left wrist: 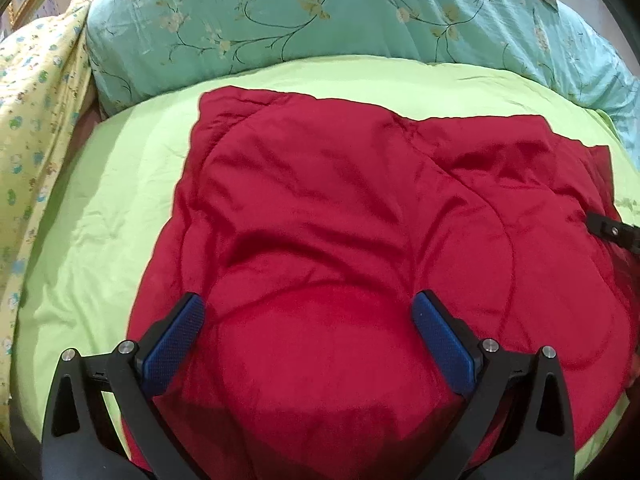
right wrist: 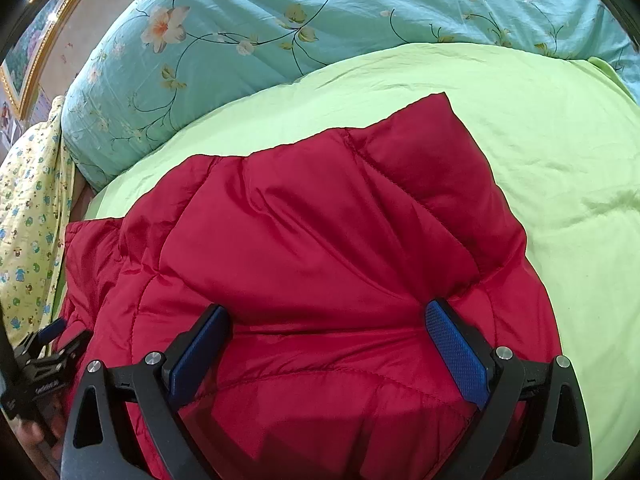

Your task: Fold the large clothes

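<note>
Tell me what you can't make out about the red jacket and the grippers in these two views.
- Red jacket: near edge cut off by the left wrist frame and left gripper.
- Sleeves and zipper: hidden inside the folds, both views.
- Right gripper: open; contact with fabric unclear.

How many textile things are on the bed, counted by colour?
Red: 1, the quilted jacket
Light green: 1, the sheet under the jacket
Turquoise with flowers: 1, the duvet behind it
Pale yellow with small print: 1, the cloth at the left edge
Total: 4
Both grippers, left and right, are open above the jacket.
</note>
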A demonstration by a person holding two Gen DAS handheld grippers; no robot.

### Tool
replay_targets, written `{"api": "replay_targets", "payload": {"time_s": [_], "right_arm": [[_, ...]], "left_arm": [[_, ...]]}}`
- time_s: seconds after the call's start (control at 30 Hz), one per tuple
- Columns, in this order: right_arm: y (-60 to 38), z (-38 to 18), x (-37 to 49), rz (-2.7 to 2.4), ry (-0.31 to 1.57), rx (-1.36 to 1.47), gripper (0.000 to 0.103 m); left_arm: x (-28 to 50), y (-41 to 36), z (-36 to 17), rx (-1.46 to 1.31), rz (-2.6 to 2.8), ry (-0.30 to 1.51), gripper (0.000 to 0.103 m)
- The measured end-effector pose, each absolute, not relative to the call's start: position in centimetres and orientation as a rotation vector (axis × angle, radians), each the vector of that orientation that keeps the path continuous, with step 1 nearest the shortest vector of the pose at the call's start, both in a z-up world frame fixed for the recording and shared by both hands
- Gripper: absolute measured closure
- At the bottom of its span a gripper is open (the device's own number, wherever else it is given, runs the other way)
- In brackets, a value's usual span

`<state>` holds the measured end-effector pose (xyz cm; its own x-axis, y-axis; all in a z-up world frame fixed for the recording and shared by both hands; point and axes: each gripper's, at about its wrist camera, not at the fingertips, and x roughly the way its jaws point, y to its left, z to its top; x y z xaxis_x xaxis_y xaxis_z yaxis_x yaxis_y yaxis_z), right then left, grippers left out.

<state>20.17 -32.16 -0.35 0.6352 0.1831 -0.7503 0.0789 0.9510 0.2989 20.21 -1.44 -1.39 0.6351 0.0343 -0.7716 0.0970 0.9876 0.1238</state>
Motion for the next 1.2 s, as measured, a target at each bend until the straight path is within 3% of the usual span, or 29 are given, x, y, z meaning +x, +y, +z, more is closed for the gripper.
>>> {"api": "replay_targets", "payload": {"time_s": [0.47, 0.8, 1.2], "right_arm": [[-31.8, 0.4, 18.7, 0.051, 0.855, 0.291, 0.003], [-29.7, 3.5, 11.4, 0.049, 0.762, 0.263, 0.003], [-27.3, 0.6, 12.1, 0.017, 0.882, 0.09, 0.0]], "left_arm": [[17.1, -0.8, -1.7, 0.108, -0.046, 0.914, 0.0], [16.8, -1.1, -2.4, 0.125, -0.034, 0.895, 0.0], [16.6, -0.8, -2.7, 0.13, -0.046, 0.873, 0.0]]}}
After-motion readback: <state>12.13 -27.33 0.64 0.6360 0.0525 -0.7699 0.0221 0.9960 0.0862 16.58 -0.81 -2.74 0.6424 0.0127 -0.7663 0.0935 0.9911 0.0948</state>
